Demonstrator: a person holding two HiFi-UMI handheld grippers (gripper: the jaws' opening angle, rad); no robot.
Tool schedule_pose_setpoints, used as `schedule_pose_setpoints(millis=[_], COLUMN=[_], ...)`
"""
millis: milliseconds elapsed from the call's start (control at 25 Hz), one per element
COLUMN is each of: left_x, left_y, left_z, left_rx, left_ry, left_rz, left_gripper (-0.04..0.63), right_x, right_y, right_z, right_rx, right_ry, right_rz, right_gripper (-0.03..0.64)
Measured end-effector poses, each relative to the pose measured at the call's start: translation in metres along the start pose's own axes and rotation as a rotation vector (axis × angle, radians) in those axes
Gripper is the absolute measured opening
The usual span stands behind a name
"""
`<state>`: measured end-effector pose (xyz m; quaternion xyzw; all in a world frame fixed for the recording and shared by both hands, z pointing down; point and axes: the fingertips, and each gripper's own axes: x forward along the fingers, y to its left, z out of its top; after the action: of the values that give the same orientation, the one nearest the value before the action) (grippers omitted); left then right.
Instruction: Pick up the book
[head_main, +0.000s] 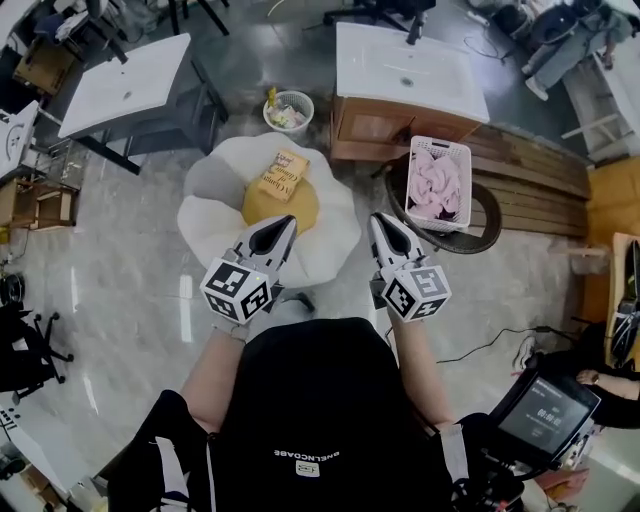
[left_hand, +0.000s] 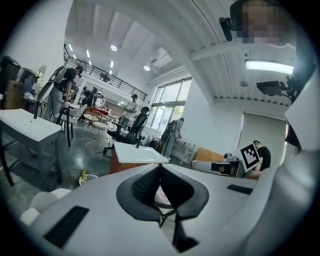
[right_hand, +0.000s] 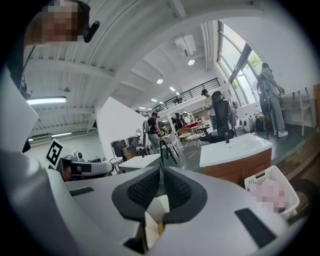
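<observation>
In the head view a tan book (head_main: 281, 175) lies flat on the yellow round centre (head_main: 300, 208) of a white flower-shaped cushion (head_main: 330, 250). My left gripper (head_main: 289, 221) hovers over the cushion just short of the book, jaws shut with nothing in them. My right gripper (head_main: 379, 219) is held to the book's right over the cushion's edge, also shut and empty. In the left gripper view the left gripper (left_hand: 160, 168) has its tips touching. The right gripper (right_hand: 161, 170) in its own view is closed too, and the book does not show there.
A white basket (head_main: 417, 170) of pink cloth sits on a dark round stand to the right. A small waste bin (head_main: 288, 110) stands behind the cushion. A wooden cabinet with a white top (head_main: 405, 70) and a white table (head_main: 125, 85) are further back.
</observation>
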<state>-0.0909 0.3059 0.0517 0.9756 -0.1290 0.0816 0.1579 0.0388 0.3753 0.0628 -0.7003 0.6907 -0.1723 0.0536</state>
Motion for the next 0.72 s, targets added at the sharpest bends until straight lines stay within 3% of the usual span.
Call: schedule_pose_setpoints(millis=[360,720], left_x=[-0.032,-0.055], left_y=[0.097,0.153], left_z=[0.02,0.018], left_rx=[-0.043,-0.092], left_ry=[-0.035,-0.055], left_rz=[0.035,0.086], left_gripper=[0.014,0.014], right_x=[0.089,0.141], right_y=[0.024,0.046], right_z=[-0.002,-0.013], right_rx=[0.124,0.144], right_ry=[0.003,0.052], right_rz=[-0.01,0.016], right_gripper=[0.043,0.043])
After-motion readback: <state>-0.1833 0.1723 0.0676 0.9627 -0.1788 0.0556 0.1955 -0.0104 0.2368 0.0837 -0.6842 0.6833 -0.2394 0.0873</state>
